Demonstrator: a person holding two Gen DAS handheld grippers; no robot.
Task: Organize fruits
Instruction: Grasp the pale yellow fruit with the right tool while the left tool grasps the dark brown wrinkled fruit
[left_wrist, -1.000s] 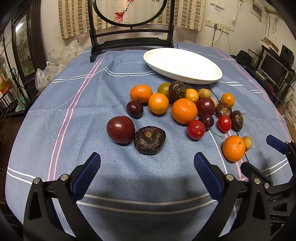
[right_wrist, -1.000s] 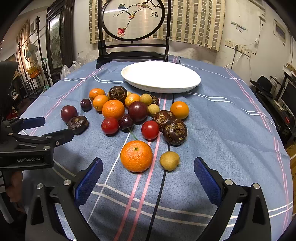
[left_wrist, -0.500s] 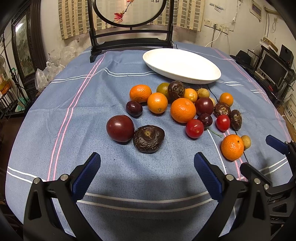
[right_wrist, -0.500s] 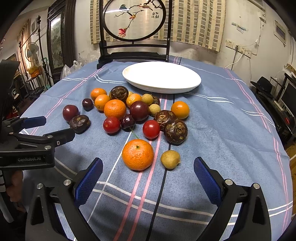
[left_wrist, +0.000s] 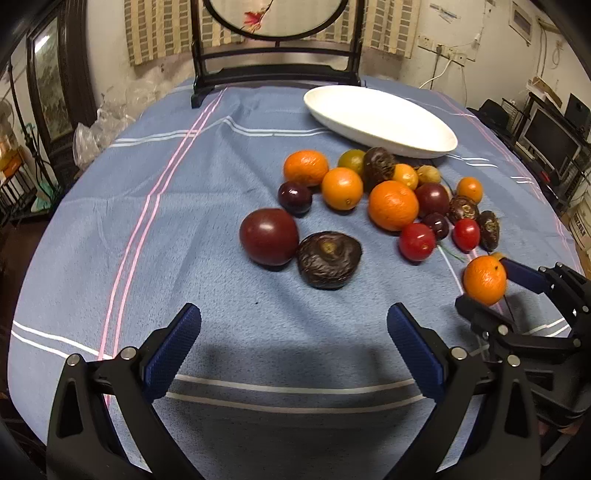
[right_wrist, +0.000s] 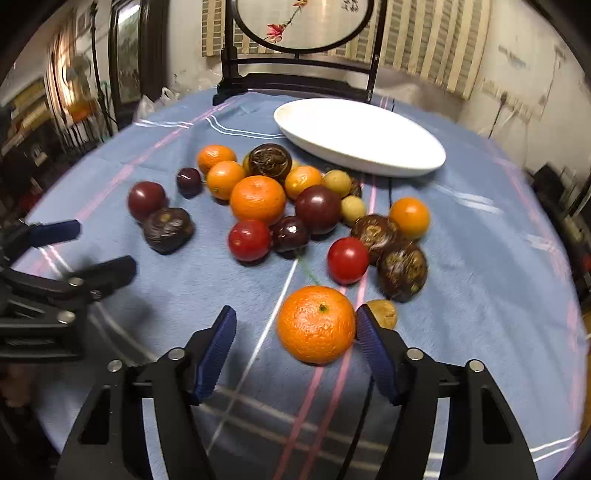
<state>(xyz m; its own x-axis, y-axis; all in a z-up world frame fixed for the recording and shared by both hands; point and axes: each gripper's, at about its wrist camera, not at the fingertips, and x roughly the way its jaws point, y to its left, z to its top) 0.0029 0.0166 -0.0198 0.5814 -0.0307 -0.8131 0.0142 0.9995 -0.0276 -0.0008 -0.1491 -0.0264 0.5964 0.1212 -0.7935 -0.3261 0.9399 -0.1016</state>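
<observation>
Left wrist view: the left gripper (left_wrist: 293, 343) fills the lower frame, its blue-padded jaws spread wide with only bare blue striped tablecloth (left_wrist: 155, 236) between them. Just above the gap lie a wrinkled dark brown passion fruit (left_wrist: 328, 259) and, touching its left side, a smooth dark red round fruit (left_wrist: 269, 236). Right of centre is the main pile of oranges, red tomatoes and dark plums. At the upper right, beyond the pile, sits the empty oval white ceramic plate (left_wrist: 380, 120). At the right edge the right gripper (left_wrist: 487, 291) has the round orange mandarin (left_wrist: 484, 280) between its fingers.

Right wrist view: the right gripper (right_wrist: 295, 343) has just been closing and stands half closed around the mandarin (right_wrist: 316, 324), low and centre. The right blue pad (right_wrist: 373, 350) sits against the fruit's side; the left pad is clearly apart from it, so the fruit is not yet pinched. A small tan round fruit (right_wrist: 384, 313) is tucked just behind the right finger, partly hidden by it. A red cherry tomato (right_wrist: 347, 260) and a wrinkled dark fruit (right_wrist: 402, 271) crowd close above. The plate (right_wrist: 360, 136) lies in the upper centre, past the pile. The left gripper (right_wrist: 88, 251) is at the left edge, parted.
</observation>
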